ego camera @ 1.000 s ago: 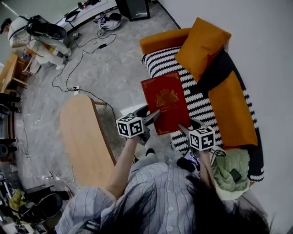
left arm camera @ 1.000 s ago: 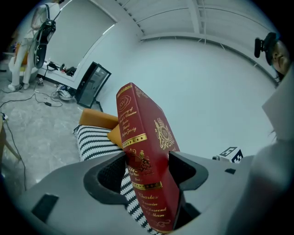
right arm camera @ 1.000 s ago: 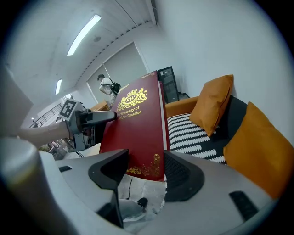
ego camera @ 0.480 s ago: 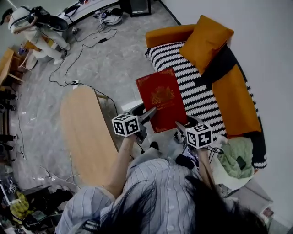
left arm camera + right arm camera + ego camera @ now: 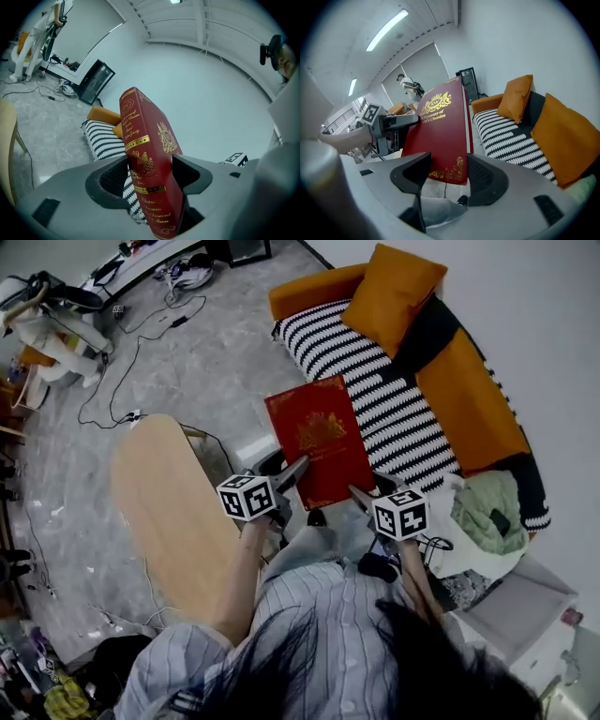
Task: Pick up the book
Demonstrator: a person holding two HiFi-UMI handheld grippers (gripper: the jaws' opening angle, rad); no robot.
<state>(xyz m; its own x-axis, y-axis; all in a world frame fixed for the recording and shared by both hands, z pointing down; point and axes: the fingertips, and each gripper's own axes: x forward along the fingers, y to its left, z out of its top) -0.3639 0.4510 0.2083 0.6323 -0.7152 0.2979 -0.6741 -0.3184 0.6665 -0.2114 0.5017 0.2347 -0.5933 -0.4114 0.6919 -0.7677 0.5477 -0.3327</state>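
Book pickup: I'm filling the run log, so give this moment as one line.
stage: book lifted | left gripper: shut on book | right gripper: shut on book | book: in air near sofa

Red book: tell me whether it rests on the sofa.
No, the left gripper and right gripper hold the red book clear of the sofa.

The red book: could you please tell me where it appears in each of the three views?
Head view: book at centre, cover up, just left of the striped sofa.
Left gripper view: book at centre, spine towards the camera, between the jaws.
Right gripper view: book centre-left, its near corner between the jaws.
Shared landmark: the striped sofa.
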